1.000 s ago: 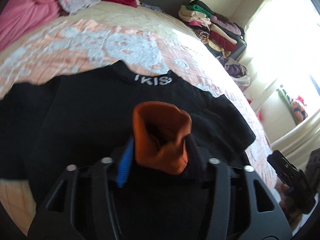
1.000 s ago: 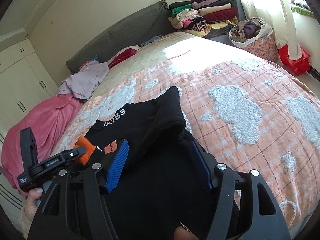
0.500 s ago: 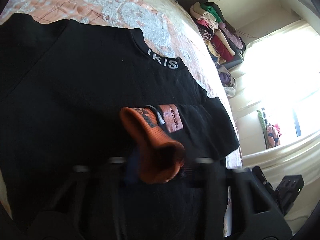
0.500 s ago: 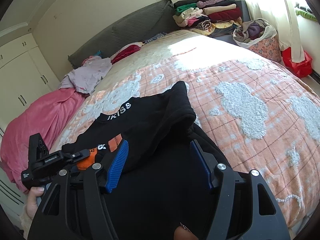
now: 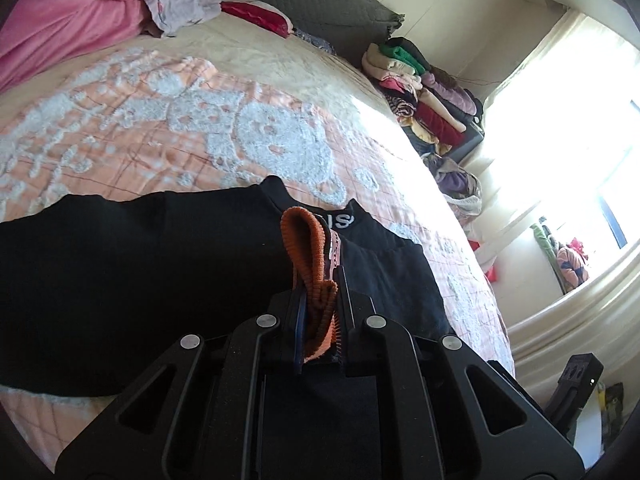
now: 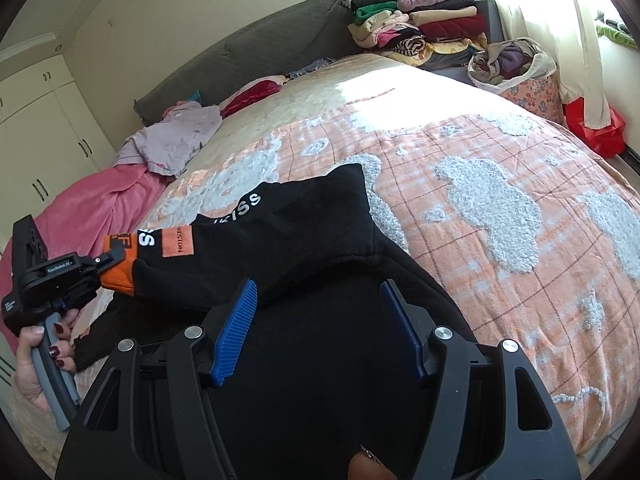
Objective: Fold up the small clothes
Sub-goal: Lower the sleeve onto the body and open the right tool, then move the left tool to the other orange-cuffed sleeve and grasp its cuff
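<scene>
A black sweatshirt (image 5: 132, 264) with white collar lettering lies spread on the bed. My left gripper (image 5: 318, 320) is shut on its orange ribbed cuff (image 5: 310, 264) and holds the sleeve drawn across the body. The right wrist view shows that sleeve (image 6: 256, 256) stretched to the left gripper (image 6: 100, 264), with the orange cuff (image 6: 120, 276) in its jaws. My right gripper (image 6: 320, 332) is open, its blue pads (image 6: 236, 328) standing over the black fabric (image 6: 320, 360) and not closed on it.
The bed has an orange quilt (image 6: 500, 184) with white fluffy patches. A pink blanket (image 6: 92, 212) and a lilac garment (image 6: 172, 140) lie at the far left. Stacked folded clothes (image 6: 420, 28) and a laundry basket (image 6: 516, 68) stand past the bed's far right.
My left gripper has closed tight on the orange cuff and pulled the sleeve out across the sweatshirt. My right gripper has stayed open over the fabric.
</scene>
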The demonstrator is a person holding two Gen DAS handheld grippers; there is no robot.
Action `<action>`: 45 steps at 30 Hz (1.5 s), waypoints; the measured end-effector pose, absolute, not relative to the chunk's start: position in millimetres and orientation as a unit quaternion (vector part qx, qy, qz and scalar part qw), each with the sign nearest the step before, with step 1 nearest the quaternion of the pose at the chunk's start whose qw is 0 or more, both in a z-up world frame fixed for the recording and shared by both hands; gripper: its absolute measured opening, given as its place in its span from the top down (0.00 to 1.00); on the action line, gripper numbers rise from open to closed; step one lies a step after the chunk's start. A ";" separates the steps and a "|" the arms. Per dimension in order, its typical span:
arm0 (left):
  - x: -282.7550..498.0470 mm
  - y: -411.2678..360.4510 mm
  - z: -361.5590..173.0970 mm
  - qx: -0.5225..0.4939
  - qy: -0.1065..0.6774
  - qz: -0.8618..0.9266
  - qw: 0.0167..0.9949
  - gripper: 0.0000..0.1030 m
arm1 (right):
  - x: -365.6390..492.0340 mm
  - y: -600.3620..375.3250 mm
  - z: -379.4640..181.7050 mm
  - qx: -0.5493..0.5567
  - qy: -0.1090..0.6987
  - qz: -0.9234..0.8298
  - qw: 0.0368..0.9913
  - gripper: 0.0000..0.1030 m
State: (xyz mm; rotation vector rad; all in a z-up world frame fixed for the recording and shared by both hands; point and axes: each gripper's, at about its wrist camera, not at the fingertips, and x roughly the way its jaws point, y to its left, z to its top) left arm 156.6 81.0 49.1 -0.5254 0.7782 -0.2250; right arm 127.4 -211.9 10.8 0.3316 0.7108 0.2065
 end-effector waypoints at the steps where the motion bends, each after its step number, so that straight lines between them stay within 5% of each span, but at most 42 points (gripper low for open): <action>1: 154.6 83.2 47.7 -0.249 0.376 -0.105 0.886 0.95 | 128.8 -210.6 9.7 0.159 0.348 0.100 0.919 0.39; 18: 135.7 87.6 52.4 -0.172 0.379 -0.077 0.906 0.74 | 166.5 -179.5 10.9 0.104 0.365 0.105 0.919 0.39; 27: 154.0 75.5 -22.2 -0.153 0.474 -0.070 0.864 0.72 | 196.4 -152.3 11.2 0.060 0.385 0.122 0.913 0.39; 45: 148.0 79.7 -20.0 -0.171 0.462 -0.077 0.867 0.72 | 237.9 -138.2 -36.8 0.049 0.463 0.115 0.877 0.38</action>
